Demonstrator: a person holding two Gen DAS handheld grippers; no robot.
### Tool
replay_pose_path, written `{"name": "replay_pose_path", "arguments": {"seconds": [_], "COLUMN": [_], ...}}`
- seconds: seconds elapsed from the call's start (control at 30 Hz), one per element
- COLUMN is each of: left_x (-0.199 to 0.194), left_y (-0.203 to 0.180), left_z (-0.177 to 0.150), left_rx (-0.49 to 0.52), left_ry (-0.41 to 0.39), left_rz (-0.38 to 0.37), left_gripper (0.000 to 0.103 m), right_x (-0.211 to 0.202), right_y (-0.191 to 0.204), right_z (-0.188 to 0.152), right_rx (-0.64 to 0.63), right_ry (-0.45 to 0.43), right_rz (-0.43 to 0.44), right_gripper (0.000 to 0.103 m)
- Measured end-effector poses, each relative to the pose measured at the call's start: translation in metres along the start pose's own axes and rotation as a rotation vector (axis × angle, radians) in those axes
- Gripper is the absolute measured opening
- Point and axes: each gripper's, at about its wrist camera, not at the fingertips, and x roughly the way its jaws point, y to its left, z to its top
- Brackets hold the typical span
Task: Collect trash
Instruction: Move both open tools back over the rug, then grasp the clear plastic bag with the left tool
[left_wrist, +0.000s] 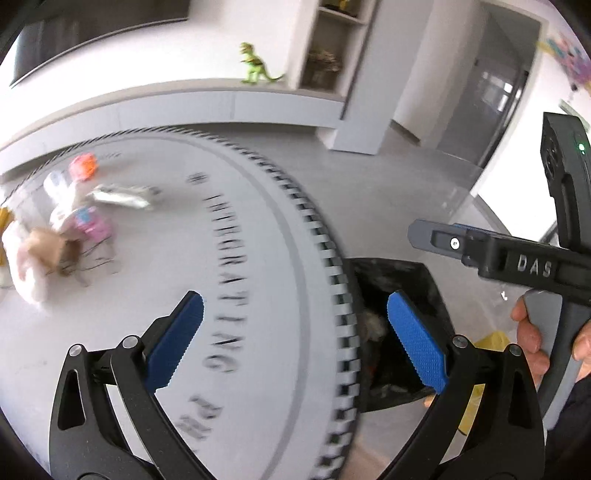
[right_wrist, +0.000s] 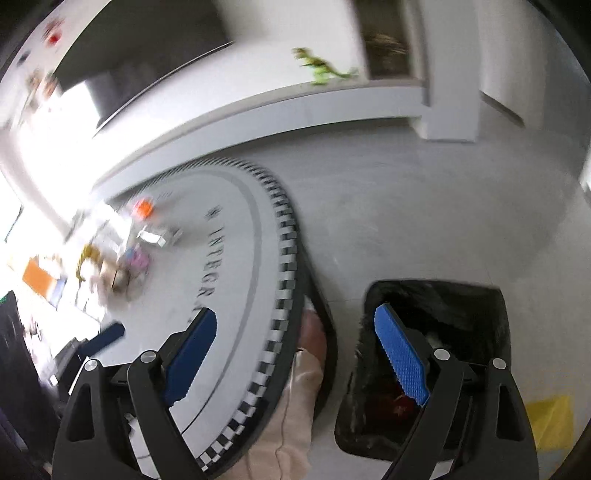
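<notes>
On the far-left part of the round grey table (left_wrist: 258, 258), a blurred heap of trash (left_wrist: 70, 225) lies near the edge: pale crumpled wrappers, a pink packet, an orange piece and a silvery wrapper (left_wrist: 122, 195) just beside them. Black lettering curves across the tabletop, and a checkered band runs around its rim. The left gripper (left_wrist: 295, 334) hangs over the near part of the table with its blue-padded fingers (left_wrist: 177, 332) spread wide, holding and touching nothing. Past the table's right edge, on the grey floor, stands a bin lined with a black bag (left_wrist: 399, 295), with scraps inside it. The right gripper (right_wrist: 295, 354) is also spread wide and empty, one finger over the tabletop, the other over the black bag's (right_wrist: 443, 302) mouth; in the left wrist view its black body marked "DAS" shows at the right, gripped by a hand (left_wrist: 532, 332). A yellow scrap (right_wrist: 550, 421) lies on the floor right of the bin. On a ledge behind the table stands a green toy dinosaur (left_wrist: 255, 64).
</notes>
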Motion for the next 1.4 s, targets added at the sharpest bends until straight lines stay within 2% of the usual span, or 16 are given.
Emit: {"name": "replay_pose_path", "arguments": {"seconds": [0.03, 0.13, 0.2, 0.3, 0.4, 0.47, 0.6, 0.73, 0.8, 0.9, 1.2, 1.27, 1.3, 1.37, 1.4], "left_x": [-0.003, -0.012, -0.019, -0.027, -0.033, -0.035, -0.032, -0.030, -0.024, -0.015, 0.009, 0.013, 0.016, 0.015, 0.013], "left_y": [0.013, 0.046, 0.070, 0.101, 0.136, 0.161, 0.204, 0.235, 0.250, 0.268, 0.287, 0.288, 0.290, 0.295, 0.296], "left_z": [0.000, 0.001, 0.001, -0.001, -0.004, -0.004, -0.004, 0.001, 0.006, 0.010, 0.011, 0.011, 0.009, 0.007, 0.006], "left_rx": [-0.022, -0.082, -0.123, -0.201, -0.277, -0.332, -0.399, -0.447, -0.467, -0.499, -0.512, -0.512, -0.519, -0.549, -0.556], "left_ry": [-0.004, -0.018, -0.029, -0.042, -0.054, -0.040, -0.010, -0.020, -0.015, -0.006, 0.042, 0.053, 0.066, 0.052, 0.042], "left_rz": [0.039, 0.078, 0.120, 0.117, 0.161, 0.174, 0.251, 0.271, 0.305, 0.319, 0.342, 0.337, 0.325, 0.256, 0.218], "left_gripper": [0.097, 0.097, 0.097, 0.097, 0.097, 0.097, 0.097, 0.097, 0.097, 0.097, 0.096, 0.087, 0.073, 0.061, 0.050], "right_x": [0.004, 0.017, 0.023, 0.037, 0.051, 0.060, 0.079, 0.098, 0.106, 0.113, 0.125, 0.127, 0.129, 0.132, 0.133], "right_y": [0.009, 0.034, 0.047, 0.075, 0.101, 0.117, 0.148, 0.173, 0.178, 0.181, 0.184, 0.185, 0.186, 0.188, 0.190], "right_z": [0.001, 0.008, 0.011, 0.017, 0.022, 0.024, 0.025, 0.026, 0.027, 0.029, 0.032, 0.032, 0.032, 0.032, 0.032], "right_rx": [-0.010, -0.027, -0.048, -0.091, -0.123, -0.146, -0.201, -0.236, -0.246, -0.257, -0.305, -0.312, -0.317, -0.320, -0.316], "right_ry": [0.005, 0.016, 0.030, 0.053, 0.077, 0.091, 0.109, 0.136, 0.146, 0.154, 0.168, 0.174, 0.180, 0.193, 0.204], "right_rz": [-0.001, 0.001, 0.031, 0.059, 0.084, 0.090, 0.116, 0.139, 0.143, 0.144, 0.133, 0.140, 0.143, 0.153, 0.167], "right_gripper": [0.089, 0.089, 0.089, 0.089, 0.089, 0.089, 0.089, 0.089, 0.089, 0.089, 0.089, 0.088, 0.086, 0.082, 0.080]}}
